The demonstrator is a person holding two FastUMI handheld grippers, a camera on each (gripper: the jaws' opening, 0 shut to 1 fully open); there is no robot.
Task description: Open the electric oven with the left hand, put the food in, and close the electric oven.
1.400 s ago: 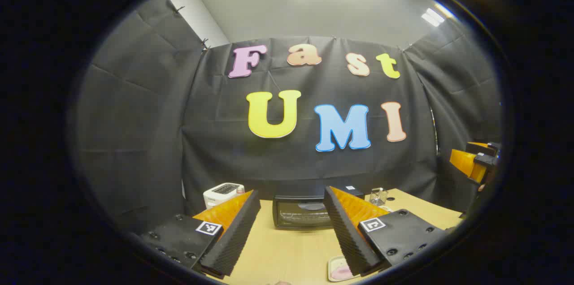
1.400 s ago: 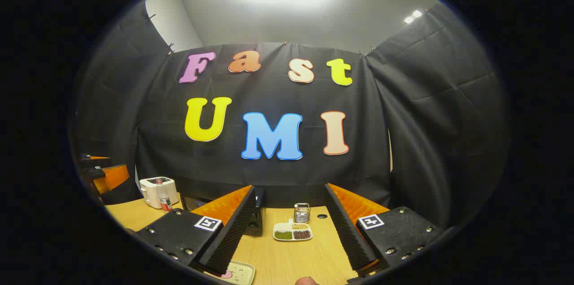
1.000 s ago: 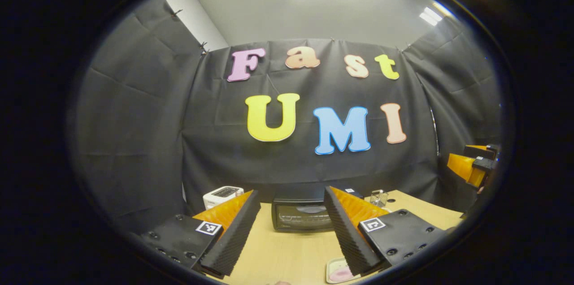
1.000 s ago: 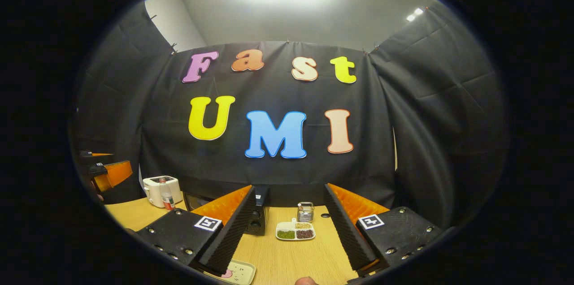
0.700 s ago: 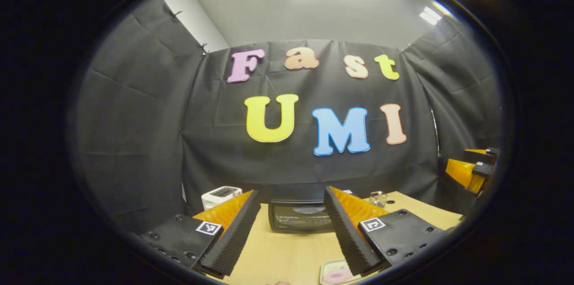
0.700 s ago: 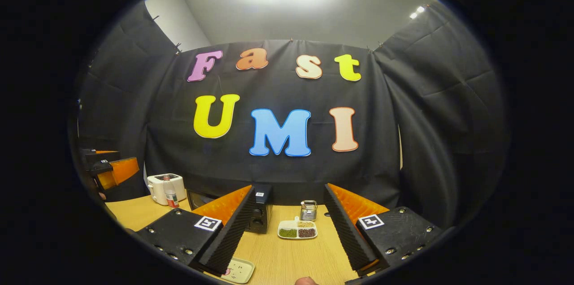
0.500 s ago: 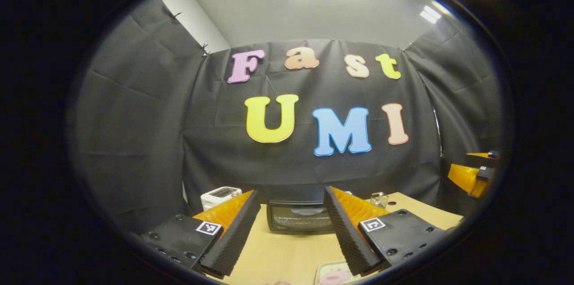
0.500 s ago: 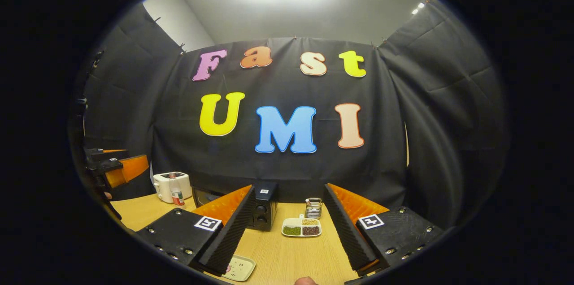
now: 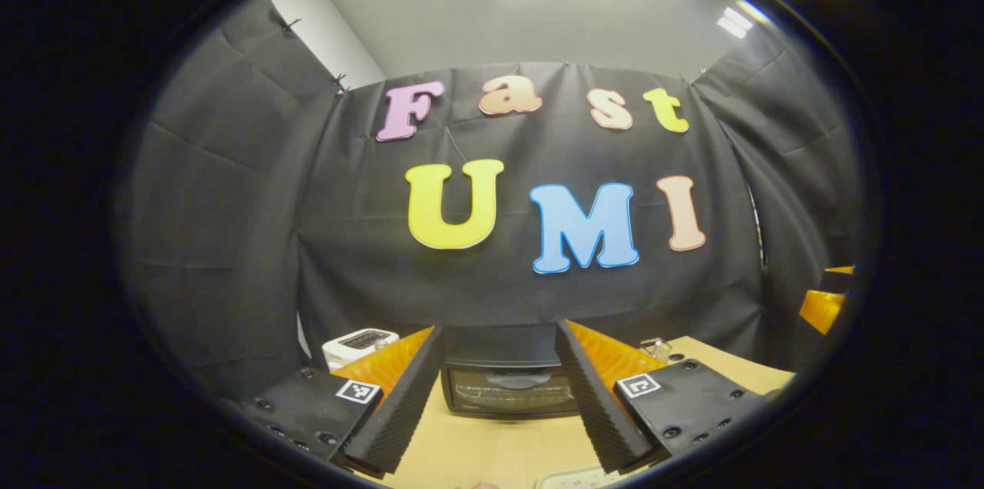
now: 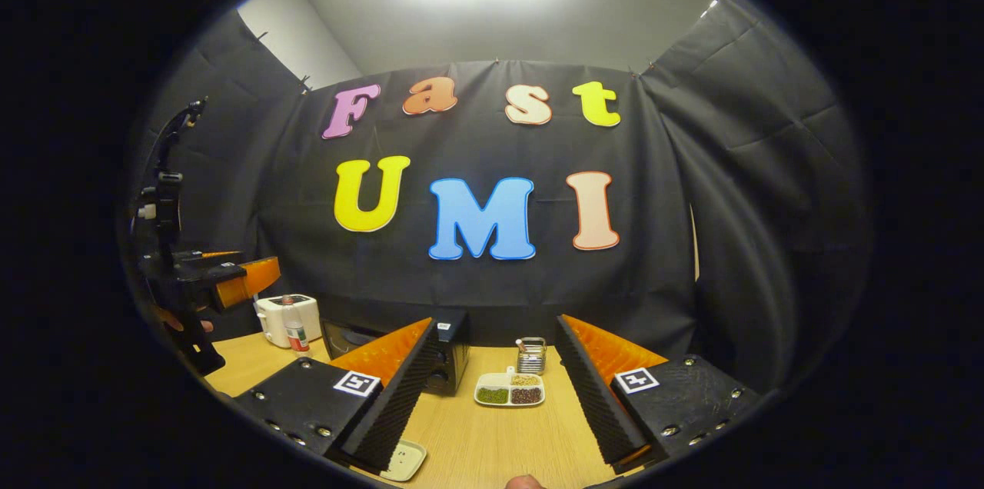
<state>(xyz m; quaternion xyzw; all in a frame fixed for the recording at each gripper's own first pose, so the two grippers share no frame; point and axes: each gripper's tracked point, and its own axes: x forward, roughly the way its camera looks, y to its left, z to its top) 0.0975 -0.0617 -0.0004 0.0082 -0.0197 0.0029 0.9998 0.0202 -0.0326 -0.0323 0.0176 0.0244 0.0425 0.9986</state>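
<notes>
The black electric oven (image 9: 509, 387) stands on the wooden table with its glass door shut. It sits straight ahead between the fingers of my left gripper (image 9: 500, 329), which is open and holds nothing. A plate of pink food (image 9: 570, 480) peeks in at the bottom edge. In the right gripper view the oven (image 10: 452, 354) is partly hidden behind one finger of my right gripper (image 10: 496, 320), also open and holding nothing. The plate (image 10: 404, 460) lies low on the left, and the left gripper (image 10: 244, 280) hovers at far left.
A white toaster (image 10: 288, 316) with a small bottle (image 10: 293, 333) in front stands left of the oven. To its right are a divided dish of beans (image 10: 510, 391) and a wire holder (image 10: 530, 354). The black cloth wall closes the table's back.
My left gripper has moved towards the oven, which now looks larger and centred between its fingers; the plate has slipped to the bottom edge. In the right gripper view the left gripper has come further in.
</notes>
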